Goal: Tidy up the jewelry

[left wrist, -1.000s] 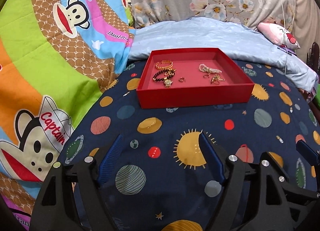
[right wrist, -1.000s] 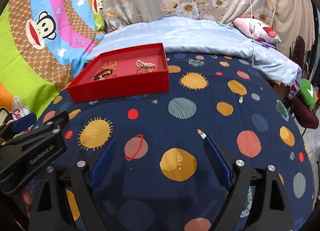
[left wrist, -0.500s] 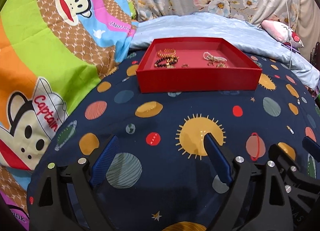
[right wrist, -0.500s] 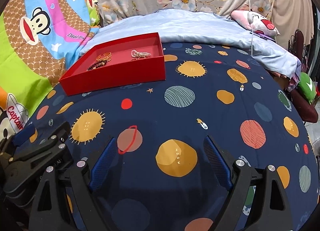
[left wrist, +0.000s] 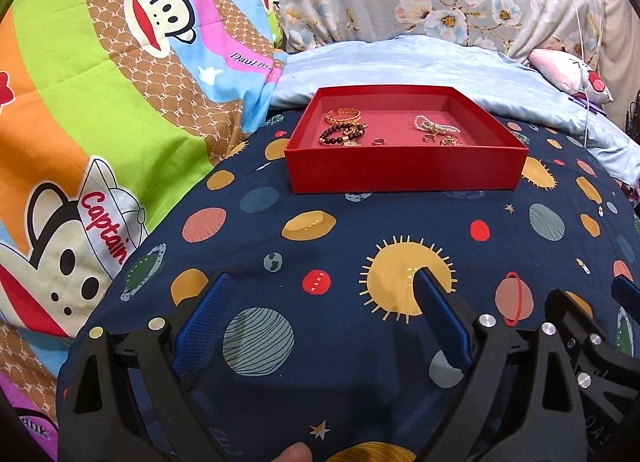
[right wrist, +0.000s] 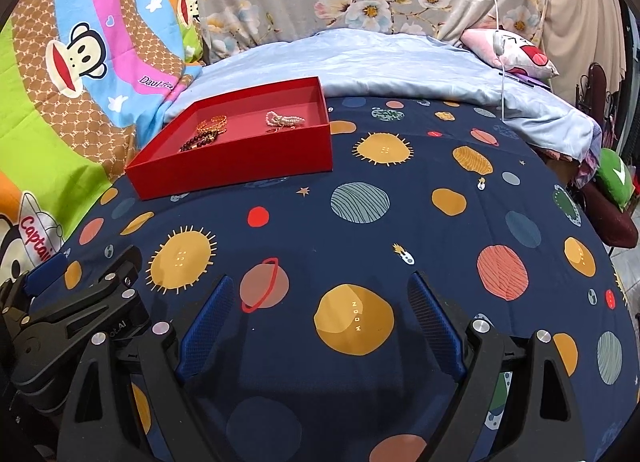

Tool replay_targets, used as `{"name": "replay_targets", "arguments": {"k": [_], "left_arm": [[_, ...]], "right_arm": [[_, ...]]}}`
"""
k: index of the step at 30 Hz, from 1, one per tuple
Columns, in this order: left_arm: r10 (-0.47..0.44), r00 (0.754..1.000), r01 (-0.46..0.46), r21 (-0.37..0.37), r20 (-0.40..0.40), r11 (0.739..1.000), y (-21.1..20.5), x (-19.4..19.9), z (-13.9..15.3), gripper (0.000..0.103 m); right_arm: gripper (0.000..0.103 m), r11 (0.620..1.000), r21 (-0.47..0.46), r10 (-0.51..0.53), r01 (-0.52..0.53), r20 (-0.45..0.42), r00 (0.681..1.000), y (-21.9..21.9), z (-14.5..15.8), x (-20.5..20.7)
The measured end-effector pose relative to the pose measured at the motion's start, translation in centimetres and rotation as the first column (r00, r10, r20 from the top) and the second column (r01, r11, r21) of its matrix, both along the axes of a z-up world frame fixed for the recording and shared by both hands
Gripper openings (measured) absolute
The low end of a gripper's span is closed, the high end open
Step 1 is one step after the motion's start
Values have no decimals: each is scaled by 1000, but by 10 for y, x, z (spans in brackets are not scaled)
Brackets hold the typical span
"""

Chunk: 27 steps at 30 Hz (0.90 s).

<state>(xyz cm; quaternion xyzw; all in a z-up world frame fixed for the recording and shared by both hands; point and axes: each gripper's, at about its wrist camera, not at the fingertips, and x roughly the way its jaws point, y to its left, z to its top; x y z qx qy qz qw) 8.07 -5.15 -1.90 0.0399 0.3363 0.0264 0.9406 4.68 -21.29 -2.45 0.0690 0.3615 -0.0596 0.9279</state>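
A bed under a navy planet-print sheet (left wrist: 400,221) carries a red tray (left wrist: 404,173), with a cartoon-monkey quilt (left wrist: 100,109) on the left. The left gripper (left wrist: 324,302) hovers with fingers spread wide and empty, well short of the tray. In it lie a dark beaded bracelet (left wrist: 340,133), then a pearl bracelet (left wrist: 434,125); the right gripper (right wrist: 320,302) is likewise released and empty.

Bright, sharp, strong fisheye edge distortion

A matt red cardboard-looking tray (left wrist: 404,171) sat on smooth navy planet-print cloth (left wrist: 320,229). Shiny gold-metal chain bracelets (left wrist: 343,115) and glossy pearl beads (left wrist: 434,125) lay inside.
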Motion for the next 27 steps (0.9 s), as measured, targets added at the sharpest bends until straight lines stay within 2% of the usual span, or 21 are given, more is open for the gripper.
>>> {"name": "replay_targets", "arguments": {"k": [27], "left_arm": [[16,999,-16,2,41,1000,1,-6,6,90]], "right_arm": [[87,1000,-9,3,-3,27,1000,1,4,-3]]}}
